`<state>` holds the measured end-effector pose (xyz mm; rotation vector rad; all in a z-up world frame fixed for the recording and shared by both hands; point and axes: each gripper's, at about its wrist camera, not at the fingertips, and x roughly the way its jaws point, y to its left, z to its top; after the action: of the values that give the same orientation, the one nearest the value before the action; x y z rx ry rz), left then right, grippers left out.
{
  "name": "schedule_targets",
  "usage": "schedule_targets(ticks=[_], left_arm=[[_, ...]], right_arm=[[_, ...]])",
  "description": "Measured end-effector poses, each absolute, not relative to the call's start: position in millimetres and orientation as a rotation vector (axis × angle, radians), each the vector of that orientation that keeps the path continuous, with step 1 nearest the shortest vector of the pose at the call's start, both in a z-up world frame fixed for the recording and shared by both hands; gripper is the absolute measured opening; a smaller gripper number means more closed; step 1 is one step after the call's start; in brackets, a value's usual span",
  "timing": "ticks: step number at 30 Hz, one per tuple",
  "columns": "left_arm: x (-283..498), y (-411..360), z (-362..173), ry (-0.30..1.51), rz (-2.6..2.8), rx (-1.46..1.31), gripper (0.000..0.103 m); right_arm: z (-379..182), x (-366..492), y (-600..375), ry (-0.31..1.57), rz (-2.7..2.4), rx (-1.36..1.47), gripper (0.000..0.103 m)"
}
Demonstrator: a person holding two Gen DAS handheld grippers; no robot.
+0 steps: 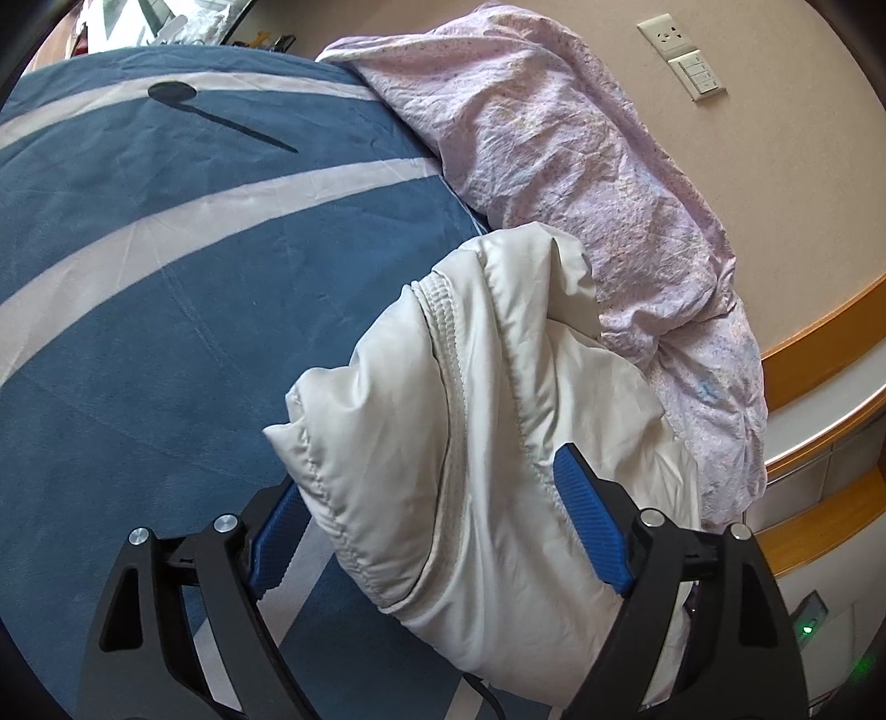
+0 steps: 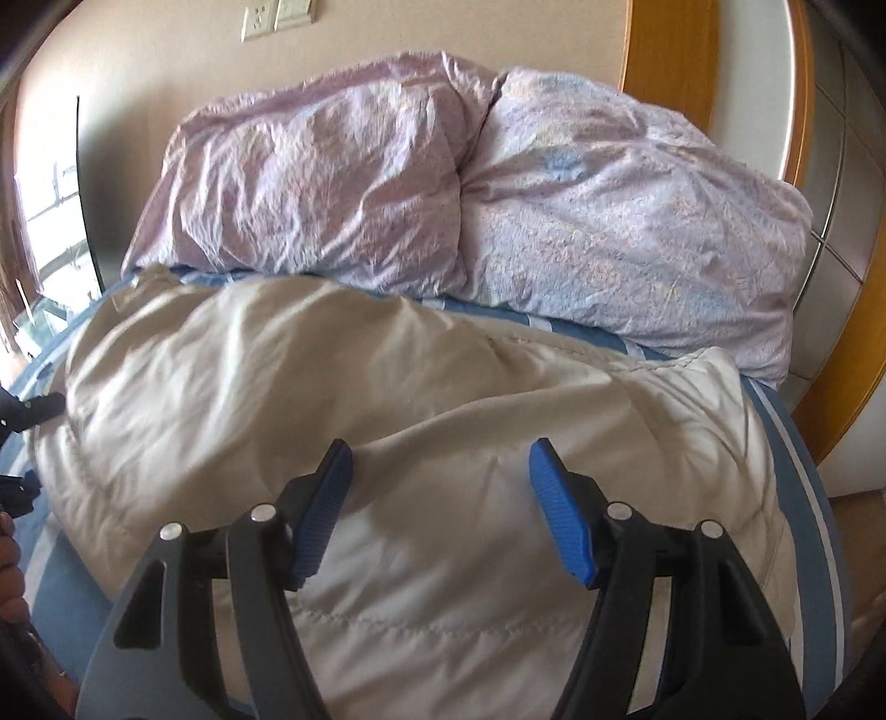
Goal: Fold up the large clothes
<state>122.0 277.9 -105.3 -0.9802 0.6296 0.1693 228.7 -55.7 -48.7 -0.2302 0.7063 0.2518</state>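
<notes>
So, left claw (image 1: 429,471): jaws stood wide apart, blue pads (image 1: 592,526) splayed, nothing clamped.
Between left jaws: a bunched end of the white padded jacket (image 1: 487,387) filled the gap; its fabric covered part of the left-side pad. Could not tell whether the pads touched it.
Jacket by left claw: ribbed seam ran lengthwise down the middle of the bundle, which stretched from under the claw away ahead of it.
Left of left claw: blue bedsheet (image 1: 166,277) with pale curved stripes, flat, under the jacket.
Ahead and right of left claw: pink crumpled bedding (image 1: 554,138), touching the jacket's far end.
Far right of left claw: wall socket (image 1: 664,36) and switch plate (image 1: 699,75) on a beige wall; wooden frame (image 1: 819,338) below them.
Right claw (image 2: 440,448): jaws apart, pads empty, held over the jacket.
Under right claw: same jacket (image 2: 332,360), spread in a broad rumpled mound across the sheet, running left and right of the claw.
Beyond jacket from right claw: two pink pillows side by side, left one (image 2: 321,183) and right one (image 2: 637,232), against the wall.
Right of right claw: strip of blue sheet (image 2: 792,443) at the bed edge.
Focus: right view slightly blurred.
</notes>
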Motion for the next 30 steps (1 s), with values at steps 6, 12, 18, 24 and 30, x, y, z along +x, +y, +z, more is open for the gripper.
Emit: schedule_targets(ticks=[6, 12, 18, 24, 30], left_arm=[[127.2, 278.9, -105.5, 0.629, 0.162, -0.99, 0.085], [134.3, 281.7, -107.7, 0.626, 0.161, -1.015, 0.084], [141.6, 281.1, -113.2, 0.633, 0.152, -1.044, 0.084], [145.3, 281.1, -113.4, 0.627, 0.152, -1.046, 0.084], [149.8, 279.4, -104.1, 0.599, 0.147, -1.027, 0.073]], right_arm=[[-61.6, 245.4, -51.7, 0.744, 0.234, -0.228, 0.071], [-71.0, 257.2, -46.4, 0.769, 0.221, -0.248, 0.075], [-83.2, 261.1, -40.1, 0.763, 0.204, -0.284, 0.078], [-91.6, 261.6, -32.9, 0.752, 0.191, -0.339, 0.079], [-98.9, 263.7, -24.5, 0.752, 0.175, -0.397, 0.079]])
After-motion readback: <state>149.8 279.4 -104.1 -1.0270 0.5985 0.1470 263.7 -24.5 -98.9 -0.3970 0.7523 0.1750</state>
